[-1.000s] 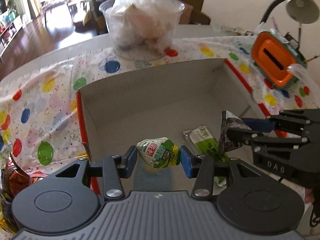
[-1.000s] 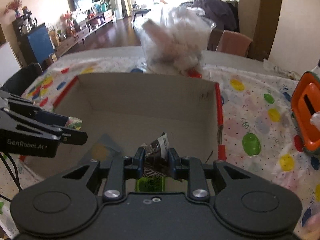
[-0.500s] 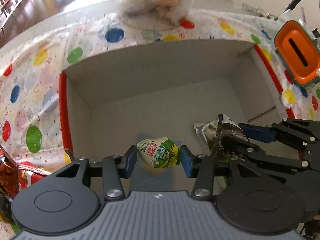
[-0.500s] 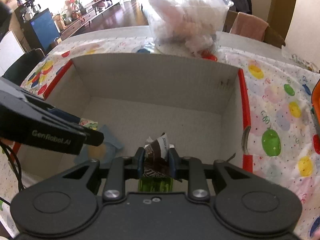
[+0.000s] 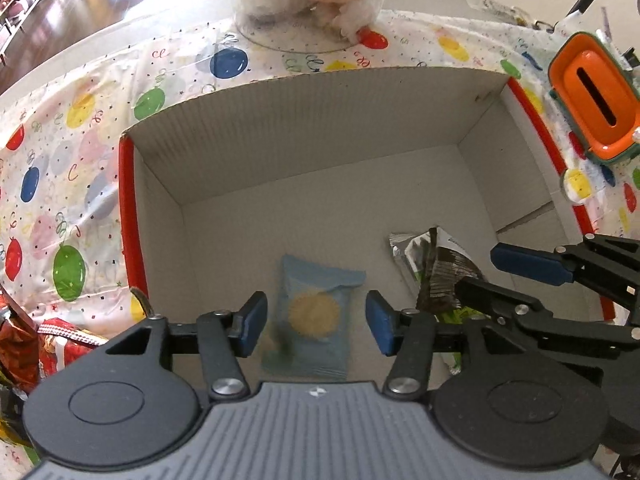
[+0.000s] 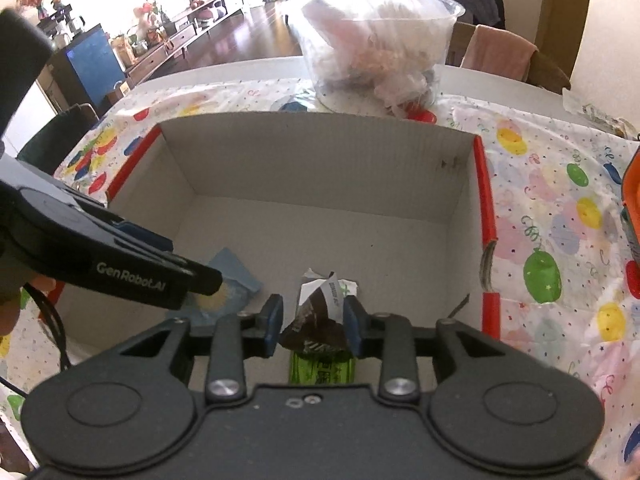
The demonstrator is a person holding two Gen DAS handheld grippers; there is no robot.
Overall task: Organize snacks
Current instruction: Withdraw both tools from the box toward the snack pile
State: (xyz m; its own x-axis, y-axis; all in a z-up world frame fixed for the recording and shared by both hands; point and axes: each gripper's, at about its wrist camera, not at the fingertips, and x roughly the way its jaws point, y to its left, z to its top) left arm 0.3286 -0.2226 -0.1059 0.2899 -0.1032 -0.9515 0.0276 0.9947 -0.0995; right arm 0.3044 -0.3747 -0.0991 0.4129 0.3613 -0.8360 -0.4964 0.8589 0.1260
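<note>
Cardboard box [image 5: 304, 128], white inside with red edges, serves as my landmark on the balloon-print tabletop [image 5: 72, 184]. My left hand-held gripper [image 5: 316, 322] hangs over the box floor, jaws opening and nothing pressed between them; a pale blue packet [image 5: 316, 280] with a yellow disc lies flat beneath the gap, and a blurred green smear shows near its lower left corner. My right hand-held gripper [image 6: 314, 324] is at the near right of the box, jaws opening, with a dark brown wrapper [image 6: 316, 320] between the pads; I cannot tell whether they still press it. Its white flap carries print too small to read. A green packet [image 6: 322, 372] lies under it. "GenRobot.AI" reads on the left gripper's side. Beyond the box's far wall stands a clear tub [image 6: 380, 44]; right of the box, an orange container [image 5: 592, 108].
</note>
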